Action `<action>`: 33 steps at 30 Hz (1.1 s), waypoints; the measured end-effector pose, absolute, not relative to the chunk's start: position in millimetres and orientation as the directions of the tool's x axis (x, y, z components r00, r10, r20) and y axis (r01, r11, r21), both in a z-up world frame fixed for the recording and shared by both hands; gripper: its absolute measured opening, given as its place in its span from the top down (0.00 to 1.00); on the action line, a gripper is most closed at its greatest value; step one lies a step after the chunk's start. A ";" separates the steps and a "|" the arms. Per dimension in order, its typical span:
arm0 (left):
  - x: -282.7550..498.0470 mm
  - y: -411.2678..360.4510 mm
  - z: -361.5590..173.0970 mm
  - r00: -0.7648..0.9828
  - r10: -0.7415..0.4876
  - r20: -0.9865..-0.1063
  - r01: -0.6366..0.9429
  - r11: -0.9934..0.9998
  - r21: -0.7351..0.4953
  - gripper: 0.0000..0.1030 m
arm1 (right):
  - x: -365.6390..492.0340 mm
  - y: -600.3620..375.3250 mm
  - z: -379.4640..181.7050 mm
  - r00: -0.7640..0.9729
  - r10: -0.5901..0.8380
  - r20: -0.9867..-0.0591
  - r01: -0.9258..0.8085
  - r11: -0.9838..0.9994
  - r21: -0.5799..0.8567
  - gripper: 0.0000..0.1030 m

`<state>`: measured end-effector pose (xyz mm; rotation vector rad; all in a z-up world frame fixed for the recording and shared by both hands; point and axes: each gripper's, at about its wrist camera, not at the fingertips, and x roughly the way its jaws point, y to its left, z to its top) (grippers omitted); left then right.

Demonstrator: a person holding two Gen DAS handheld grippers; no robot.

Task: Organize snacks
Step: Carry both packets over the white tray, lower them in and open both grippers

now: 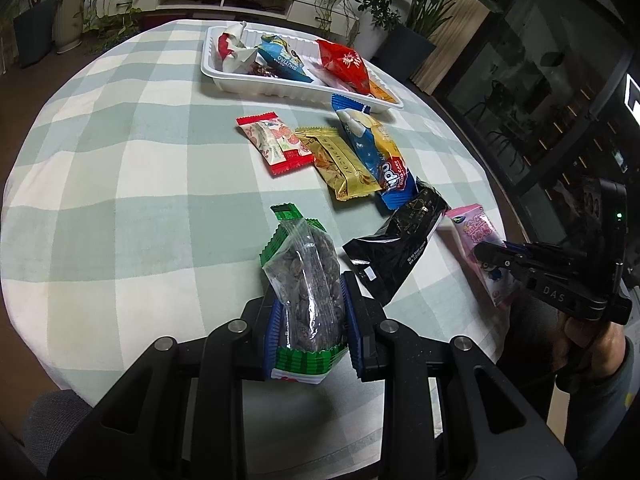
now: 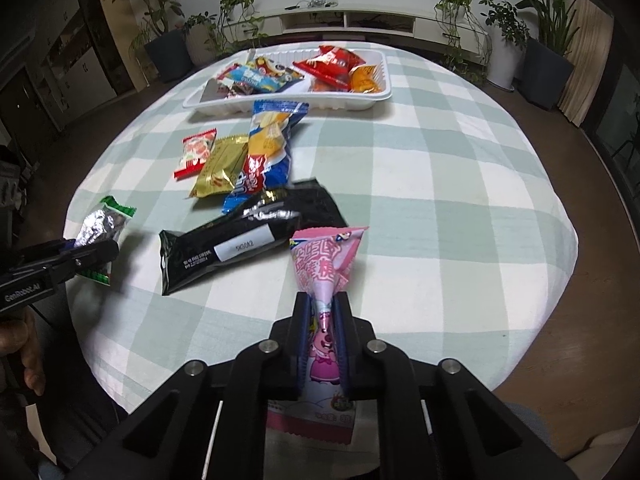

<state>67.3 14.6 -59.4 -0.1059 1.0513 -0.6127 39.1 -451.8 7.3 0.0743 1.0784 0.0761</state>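
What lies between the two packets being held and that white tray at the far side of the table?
Loose snacks. Between the green-edged packet in the left gripper and the white tray lie a red-and-white packet, gold packet and blue packet. The black packet lies left of the right gripper's pink packet. All lie flat, likely passable above.

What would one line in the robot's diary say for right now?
left gripper: shut on clear green-edged nut packet | right gripper: shut on pink cartoon snack packet | white plastic tray: partly filled | four packets loose on checked tablecloth
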 end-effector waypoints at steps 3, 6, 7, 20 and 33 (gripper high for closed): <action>68.6 17.0 -57.3 0.347 -0.528 -0.775 0.420 0.826 -0.375 0.75 | 36.3 -463.7 17.4 0.493 0.112 -0.863 -0.005 0.992 0.126 0.88; 73.0 19.9 -51.7 0.355 -0.533 -0.768 0.417 0.825 -0.380 0.75 | 36.7 -479.1 28.4 0.522 0.113 -0.845 0.022 0.989 0.146 0.88; 75.1 20.5 -49.0 0.359 -0.533 -0.766 0.417 0.826 -0.378 0.75 | 37.9 -485.2 32.1 0.532 0.109 -0.839 0.032 0.988 0.149 0.88; 171.9 8.2 29.0 0.478 -0.517 -0.711 0.458 0.837 -0.300 0.75 | 137.5 -495.6 102.6 0.679 0.232 -0.696 -0.076 0.966 0.247 0.88; 323.8 -49.2 22.2 0.457 -0.462 -0.760 0.471 0.851 -0.233 0.75 | 300.9 -429.8 83.2 0.621 0.299 -0.724 -0.182 0.954 0.238 0.88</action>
